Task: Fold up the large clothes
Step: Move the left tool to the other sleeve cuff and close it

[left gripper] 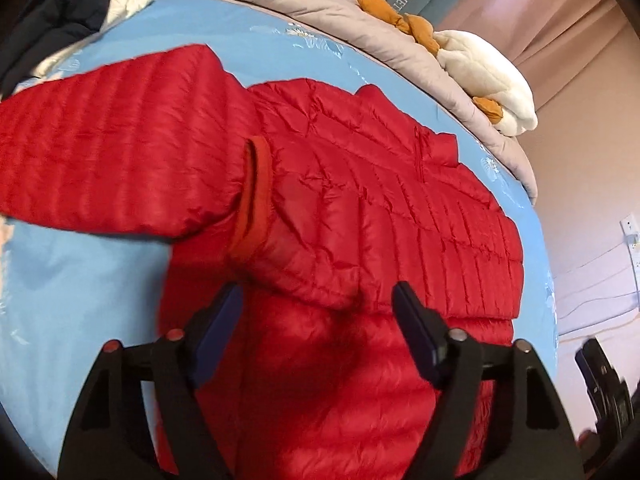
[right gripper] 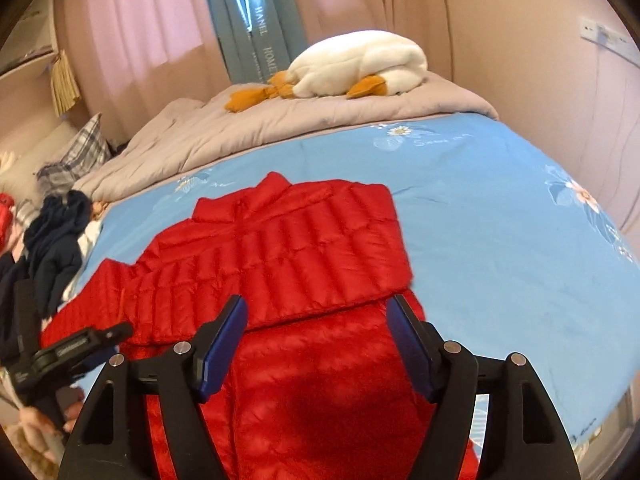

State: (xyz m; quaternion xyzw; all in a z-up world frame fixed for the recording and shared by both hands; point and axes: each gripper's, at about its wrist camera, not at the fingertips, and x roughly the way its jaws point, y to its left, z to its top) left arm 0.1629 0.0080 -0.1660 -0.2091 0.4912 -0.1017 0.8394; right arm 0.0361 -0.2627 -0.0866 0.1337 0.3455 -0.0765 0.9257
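Red puffer jacket (left gripper: 360,200) lies flat on the blue bedsheet (right gripper: 500,240), 1 sleeve (left gripper: 120,152) folded across its front, cuff (left gripper: 252,200) near the middle. Left tool (left gripper: 320,300) hangs over the sleeve end, jaws apart, nothing clamped. Right tool (right gripper: 316,312) hovers over the jacket's lower half, jaws likewise apart and empty. White plush goose (right gripper: 360,64) rests on the grey quilt (right gripper: 240,128) beyond.

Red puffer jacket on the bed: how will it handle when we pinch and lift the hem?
The jacket is probably floppy: its sleeve lies limp across it. Likely light for its bulk, given the puffy quilting. The glossy shell looks slippery, so folds may slide on the sheet.
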